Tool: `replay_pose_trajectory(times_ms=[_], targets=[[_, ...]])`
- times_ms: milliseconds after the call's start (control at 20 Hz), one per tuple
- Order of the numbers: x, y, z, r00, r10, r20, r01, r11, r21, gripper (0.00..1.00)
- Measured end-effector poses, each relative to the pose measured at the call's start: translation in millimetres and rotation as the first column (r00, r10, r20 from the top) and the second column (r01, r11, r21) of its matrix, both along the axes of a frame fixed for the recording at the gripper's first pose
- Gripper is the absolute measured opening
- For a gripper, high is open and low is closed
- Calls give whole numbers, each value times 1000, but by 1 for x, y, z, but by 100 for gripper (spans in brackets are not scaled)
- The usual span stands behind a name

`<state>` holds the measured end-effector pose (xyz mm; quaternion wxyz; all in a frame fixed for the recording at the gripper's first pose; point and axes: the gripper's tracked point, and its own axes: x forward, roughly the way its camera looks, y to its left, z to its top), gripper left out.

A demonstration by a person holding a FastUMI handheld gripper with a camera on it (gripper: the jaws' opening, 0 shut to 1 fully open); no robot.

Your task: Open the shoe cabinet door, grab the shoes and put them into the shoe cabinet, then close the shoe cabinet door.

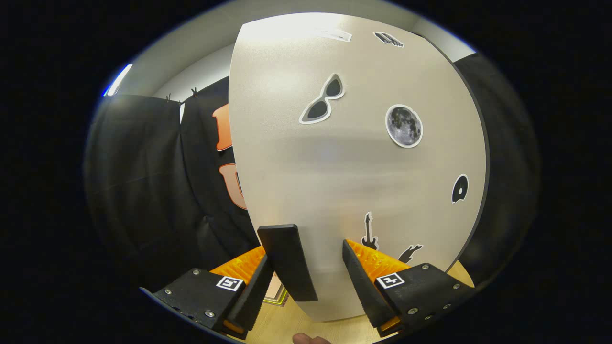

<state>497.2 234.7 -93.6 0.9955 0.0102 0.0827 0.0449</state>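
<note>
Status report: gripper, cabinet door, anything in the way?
Gripper open, fingers straddling the black door handle. Stickered shoe cabinet door directly ahead. Nothing blocking.

No readable words or numbers appear. The cabinet door point(354, 162) at frame center carries only picture stickers: sunglasses point(322, 99), a moon point(404, 125), a guitar point(368, 231).

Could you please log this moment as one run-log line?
stage: at door | gripper: open, fingers either side of handle | door: stickered, fills view ahead | shoes: not placed yet
</note>
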Motion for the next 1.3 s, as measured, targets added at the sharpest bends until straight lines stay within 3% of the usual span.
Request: replay_pose_trajectory(times_ms=[250,500,700,800,900,1300], targets=[[19,-16,2,998,-51,40,57,988,-145,87],[22,-15,1,997,-60,47,65,992,-108,90],[23,-11,-3,1000,-21,24,24,992,-122,90],[12,-6,-8,999,11,-42,-12,999,-35,91],[-3,-8,0,1000,10,-27,-9,1000,28,90],[-113,-34,29,996,-74,42,74,997,-6,91]])
